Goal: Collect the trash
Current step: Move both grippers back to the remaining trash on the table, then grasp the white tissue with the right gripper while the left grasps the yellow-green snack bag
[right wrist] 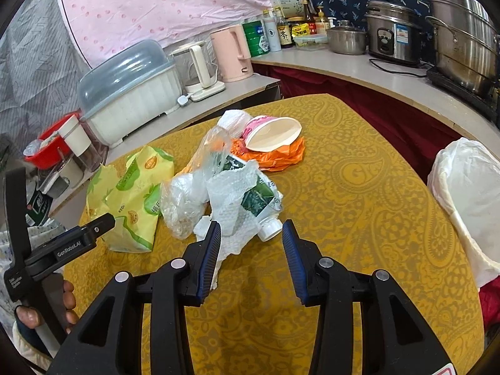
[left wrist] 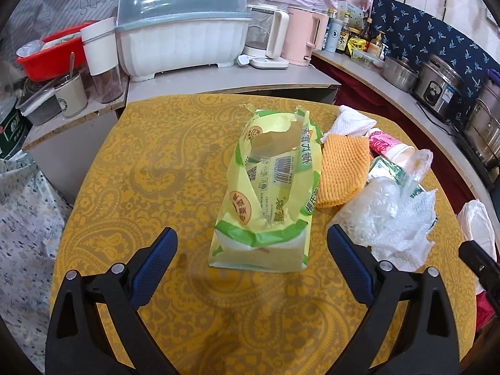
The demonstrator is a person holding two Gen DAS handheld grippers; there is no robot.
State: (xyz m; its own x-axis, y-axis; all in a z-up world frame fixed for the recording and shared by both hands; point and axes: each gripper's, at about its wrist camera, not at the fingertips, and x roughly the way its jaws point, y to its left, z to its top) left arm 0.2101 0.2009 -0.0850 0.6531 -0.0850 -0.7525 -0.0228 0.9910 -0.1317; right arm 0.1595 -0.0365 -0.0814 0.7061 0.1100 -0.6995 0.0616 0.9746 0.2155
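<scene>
A torn yellow-green tissue wrapper [left wrist: 268,187] lies mid-table, just ahead of my open, empty left gripper [left wrist: 251,243]; it also shows in the right wrist view [right wrist: 131,200]. A trash pile lies to its right: orange foam net [left wrist: 342,172], clear plastic [left wrist: 372,209], white paper towel [left wrist: 406,231], pink paper cup [left wrist: 390,147]. My right gripper [right wrist: 251,229] is open and empty, its fingers on either side of a crushed green carton's white cap [right wrist: 268,229] and paper towel [right wrist: 231,209]. The cup [right wrist: 272,134] lies on an orange bag [right wrist: 281,156].
The yellow patterned table [right wrist: 359,187] holds everything. A white bag-lined bin [right wrist: 468,187] stands at the table's right edge. The counter behind holds a dish rack [left wrist: 181,37], kettles [left wrist: 300,37], bottles and steel pots [right wrist: 456,37]. The left gripper's body [right wrist: 62,250] shows in the right view.
</scene>
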